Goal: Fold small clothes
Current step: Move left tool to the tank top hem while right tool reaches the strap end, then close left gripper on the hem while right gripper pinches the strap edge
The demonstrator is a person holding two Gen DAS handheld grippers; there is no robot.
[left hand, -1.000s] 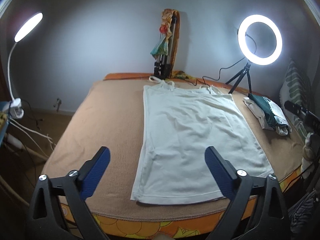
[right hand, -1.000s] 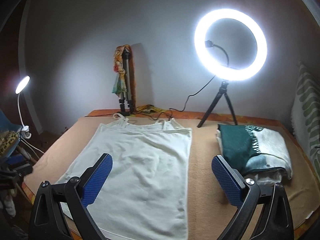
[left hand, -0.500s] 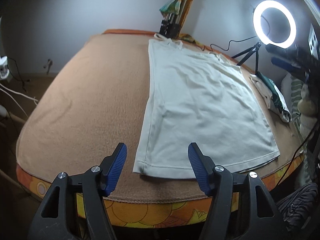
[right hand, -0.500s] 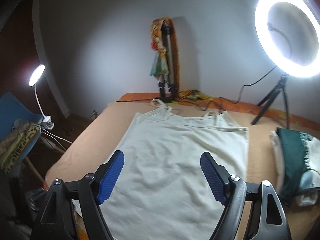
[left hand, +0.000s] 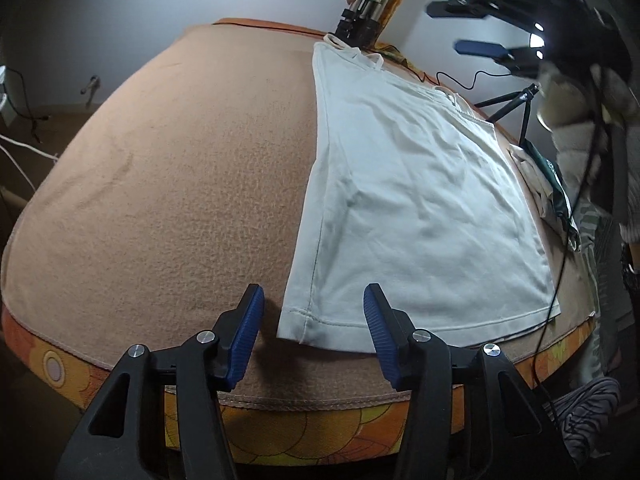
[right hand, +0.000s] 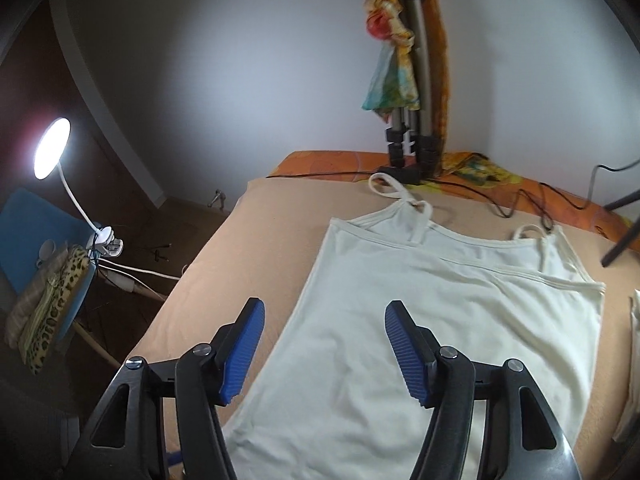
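A white strappy tank top [left hand: 416,184] lies flat on the tan blanket [left hand: 168,168], straps toward the far wall. My left gripper [left hand: 312,304] hovers low over the top's near left hem corner. Its jaws are closing and the corner lies between the blue pads [left hand: 250,332], which do not press it. In the right wrist view, my right gripper [right hand: 324,312] hangs above the left side edge of the tank top [right hand: 452,320]. Its jaws are closing too, with the cloth below them and nothing gripped. From the left wrist view the right gripper [left hand: 464,24] shows at the upper right.
A folded tripod with a colourful cloth [right hand: 408,80] leans at the far wall. Cables [right hand: 520,196] run along the bed's far edge. Folded green and white clothes [left hand: 548,184] lie right of the top. A desk lamp [right hand: 52,148] and a blue chair [right hand: 36,232] stand left of the bed.
Both grippers' jaws have narrowed. The left one sank and tipped down toward the hem corner. The right one swung left, from over the folded clothes to the top's left side.
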